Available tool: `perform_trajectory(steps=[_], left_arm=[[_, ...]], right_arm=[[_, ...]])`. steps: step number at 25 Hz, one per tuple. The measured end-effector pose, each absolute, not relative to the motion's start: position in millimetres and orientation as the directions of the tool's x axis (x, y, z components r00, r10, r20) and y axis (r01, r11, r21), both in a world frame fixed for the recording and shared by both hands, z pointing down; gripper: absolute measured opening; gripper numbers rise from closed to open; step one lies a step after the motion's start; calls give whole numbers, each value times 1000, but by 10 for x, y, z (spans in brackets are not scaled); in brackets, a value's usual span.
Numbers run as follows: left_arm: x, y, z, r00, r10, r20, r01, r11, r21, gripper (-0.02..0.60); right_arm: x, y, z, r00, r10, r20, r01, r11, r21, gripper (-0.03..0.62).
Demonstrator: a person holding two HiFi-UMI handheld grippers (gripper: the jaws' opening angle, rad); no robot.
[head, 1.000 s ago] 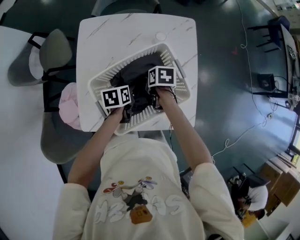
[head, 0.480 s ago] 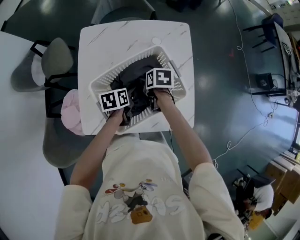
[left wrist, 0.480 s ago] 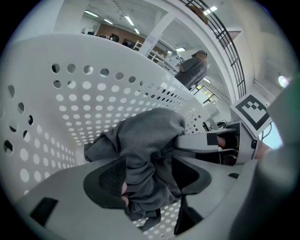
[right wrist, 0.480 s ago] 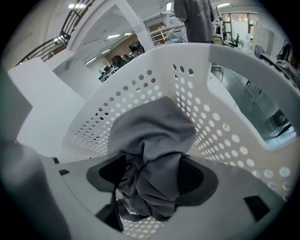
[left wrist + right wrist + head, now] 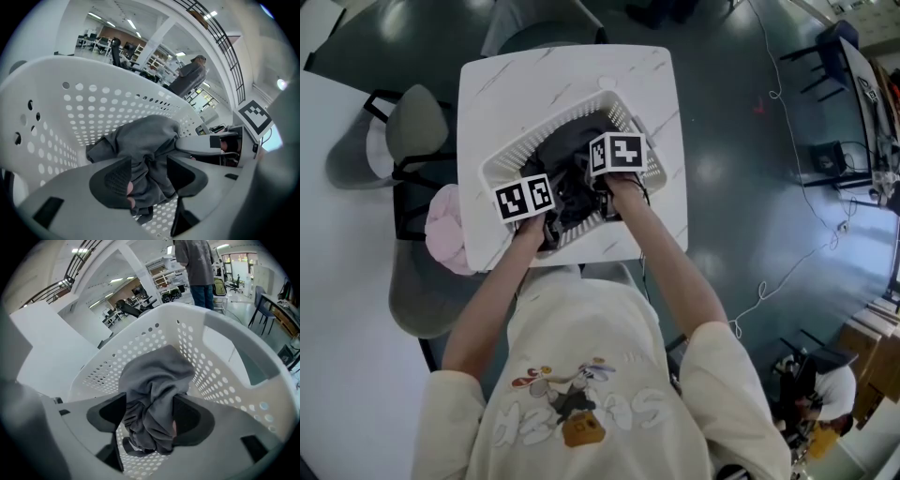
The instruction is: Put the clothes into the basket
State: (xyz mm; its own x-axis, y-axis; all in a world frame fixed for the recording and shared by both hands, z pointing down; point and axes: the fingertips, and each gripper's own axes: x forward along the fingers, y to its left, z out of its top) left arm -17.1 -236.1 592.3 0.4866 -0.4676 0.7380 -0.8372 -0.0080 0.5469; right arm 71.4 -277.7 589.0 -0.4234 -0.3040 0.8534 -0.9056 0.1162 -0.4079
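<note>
A white perforated basket stands on the white marbled table, and a dark grey garment lies bunched inside it. Both grippers reach into the basket side by side. My left gripper is closing its jaws, and a wad of the grey garment sits pinched between its pads above the basket wall. My right gripper is shut on another fold of the same garment, close to the basket floor. In the head view the left gripper and right gripper nearly touch.
A pink garment lies on a grey chair left of the table, and another grey chair stands behind it. A small round white object rests on the table's far side. A person stands beyond the basket. Cables run over the dark floor at right.
Both grippers have stayed inside the basket with the garment; the head view has shifted slightly. Nothing else has visibly moved.
</note>
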Motion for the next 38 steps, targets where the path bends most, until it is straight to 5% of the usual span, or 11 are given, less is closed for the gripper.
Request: perform_trajectory(steps=[14, 24, 26, 30, 38], left_arm=[[-354, -2195, 5496, 387, -541, 747, -882, 19, 470, 9], [-360, -2057, 5167, 374, -587, 718, -903, -54, 426, 9], [-358, -2017, 5123, 380, -593, 710, -902, -67, 426, 8], [-377, -1925, 5001, 373, -620, 690, -900, -62, 431, 8], [-322, -1686, 4756, 403, -631, 662, -883, -77, 464, 8]], right_arm=[[730, -2599, 5466, -451, -378, 809, -891, 146, -429, 305], [664, -2430, 5163, -530, -426, 733, -841, 158, -517, 281], [651, -2398, 5103, -541, -446, 713, -831, 148, -537, 252], [687, -2297, 5016, -527, -484, 699, -835, 138, -533, 54], [681, -2057, 4987, -560, -492, 666, -811, 163, -561, 6]])
